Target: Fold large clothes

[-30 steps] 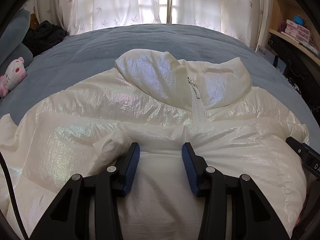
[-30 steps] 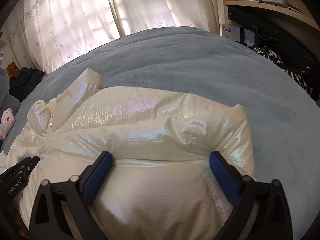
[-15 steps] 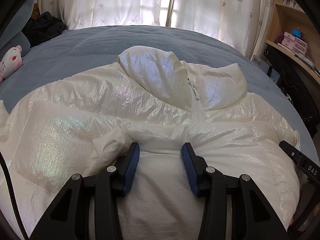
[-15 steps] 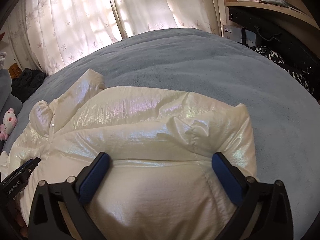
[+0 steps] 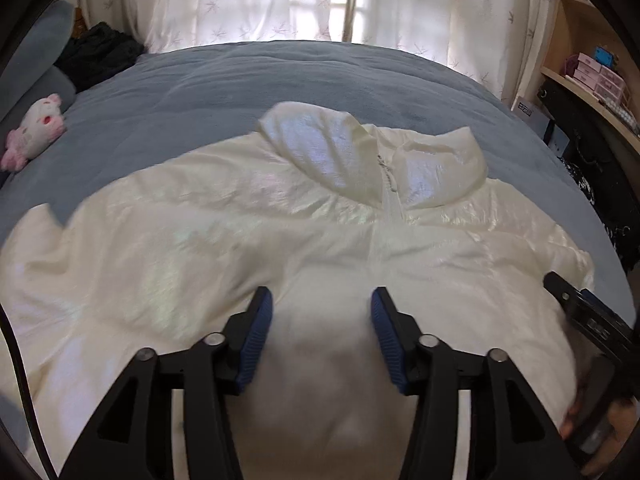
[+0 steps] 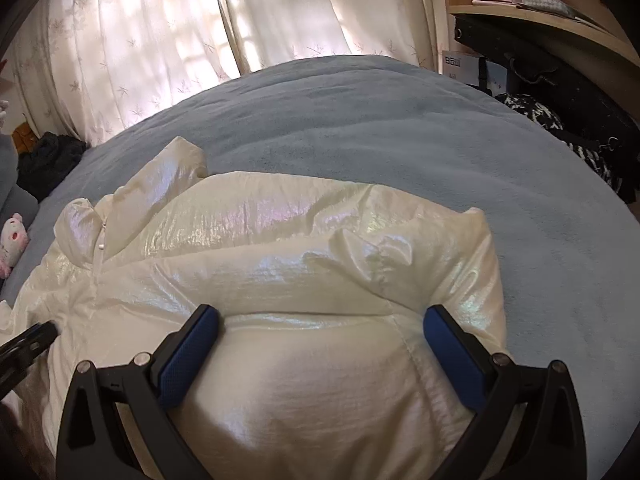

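Observation:
A shiny cream puffer jacket (image 5: 200,240) lies front up on the blue bed, collar (image 5: 320,148) and zip toward the window. My left gripper (image 5: 320,308) hangs over its lower middle with its jaws opening. Blurred white fabric shows between the blue pads, which no longer pinch it. At the jacket's right side (image 6: 280,240) my right gripper (image 6: 320,328) stands wide open, its pads resting against the puffy fabric that bulges between them. The right gripper's black body (image 5: 580,308) shows at the edge of the left wrist view.
The blue bedspread (image 6: 400,120) stretches beyond the jacket to white curtains (image 5: 280,0). A pink-and-white plush toy (image 5: 34,128) and dark clothes (image 5: 100,56) sit at the far left. Wooden shelves with boxes (image 5: 592,76) and dark bags (image 6: 560,92) line the right side.
The left gripper's pads have spread and let go of the pinched fold, which has flattened; the left view has lifted and pulled back. The right gripper has not moved.

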Action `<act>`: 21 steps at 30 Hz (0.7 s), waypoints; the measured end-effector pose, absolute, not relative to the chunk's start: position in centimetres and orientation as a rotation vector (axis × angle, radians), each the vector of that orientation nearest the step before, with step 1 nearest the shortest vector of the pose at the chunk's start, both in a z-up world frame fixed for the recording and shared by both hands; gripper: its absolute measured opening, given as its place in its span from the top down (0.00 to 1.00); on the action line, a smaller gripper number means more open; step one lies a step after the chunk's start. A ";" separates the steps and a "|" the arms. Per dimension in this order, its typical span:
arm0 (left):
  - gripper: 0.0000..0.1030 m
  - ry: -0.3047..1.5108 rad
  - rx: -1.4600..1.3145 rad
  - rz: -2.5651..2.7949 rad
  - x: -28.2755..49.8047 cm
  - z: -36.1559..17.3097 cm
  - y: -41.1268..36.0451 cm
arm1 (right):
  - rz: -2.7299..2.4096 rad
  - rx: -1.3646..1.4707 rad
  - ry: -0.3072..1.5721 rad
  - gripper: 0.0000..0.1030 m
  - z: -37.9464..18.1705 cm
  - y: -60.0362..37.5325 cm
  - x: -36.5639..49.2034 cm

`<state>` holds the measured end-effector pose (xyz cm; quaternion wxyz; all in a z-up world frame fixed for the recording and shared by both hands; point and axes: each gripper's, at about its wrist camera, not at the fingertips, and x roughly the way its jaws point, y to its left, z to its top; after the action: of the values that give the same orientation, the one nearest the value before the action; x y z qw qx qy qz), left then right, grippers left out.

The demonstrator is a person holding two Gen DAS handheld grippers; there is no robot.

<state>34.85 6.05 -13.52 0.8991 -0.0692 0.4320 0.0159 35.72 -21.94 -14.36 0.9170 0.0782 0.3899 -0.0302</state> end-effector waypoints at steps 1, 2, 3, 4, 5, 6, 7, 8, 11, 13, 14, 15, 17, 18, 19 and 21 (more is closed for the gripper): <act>0.49 0.893 -0.146 0.042 34.0 -12.8 6.7 | -0.079 0.158 0.813 0.00 -14.2 -21.8 35.6; 0.49 0.885 -0.151 0.046 32.7 -11.9 7.5 | -0.104 0.158 0.833 0.00 -13.8 -21.6 35.3; 0.46 0.879 -0.159 0.051 31.7 -11.2 8.5 | -0.114 0.164 0.841 0.00 -13.4 -21.5 35.0; 0.44 0.872 -0.165 0.058 30.7 -10.6 9.4 | -0.126 0.179 0.843 0.00 -13.0 -21.3 34.5; 0.40 0.865 -0.173 0.075 29.4 -9.8 10.7 | -0.139 0.196 0.845 0.00 -12.4 -21.0 33.8; 0.39 0.858 -0.179 0.093 28.6 -9.2 11.9 | -0.149 0.213 0.847 0.00 -11.9 -20.6 33.1; 0.39 0.852 -0.188 0.111 27.6 -8.6 12.9 | -0.155 0.229 0.847 0.00 -11.1 -20.0 32.4; 0.39 0.851 -0.205 0.130 26.5 -7.9 14.5 | -0.155 0.241 0.844 0.00 -10.5 -19.6 31.9; 0.39 0.853 -0.280 0.173 23.7 -6.6 19.0 | -0.113 0.303 0.830 0.00 -8.1 -17.5 29.7; 0.39 0.847 -0.316 0.200 22.0 -6.0 21.5 | -0.051 0.344 0.804 0.00 -6.0 -15.4 27.8; 0.39 0.842 -0.329 0.215 21.0 -5.7 22.7 | -0.035 0.347 0.793 0.00 -5.3 -14.5 27.1; 0.39 0.835 -0.338 0.224 20.1 -5.4 23.6 | -0.017 0.344 0.781 0.00 -4.3 -13.3 26.1; 0.39 0.821 -0.354 0.241 18.2 -4.9 25.8 | 0.021 0.337 0.761 0.00 -2.6 -10.8 24.4; 0.39 0.818 -0.361 0.246 17.5 -4.7 26.6 | 0.046 0.326 0.751 0.00 -1.8 -9.1 23.2; 0.39 0.815 -0.367 0.248 17.0 -4.6 27.2 | 0.062 0.317 0.745 0.00 -1.3 -8.1 22.5; 0.39 0.810 -0.379 0.247 15.8 -4.5 28.9 | 0.106 0.285 0.737 0.00 -0.4 -5.4 21.0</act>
<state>15.79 28.88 -4.47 0.8943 -0.1827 0.3906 0.1192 21.01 -5.43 -0.40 0.9216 0.1385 0.3590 0.0514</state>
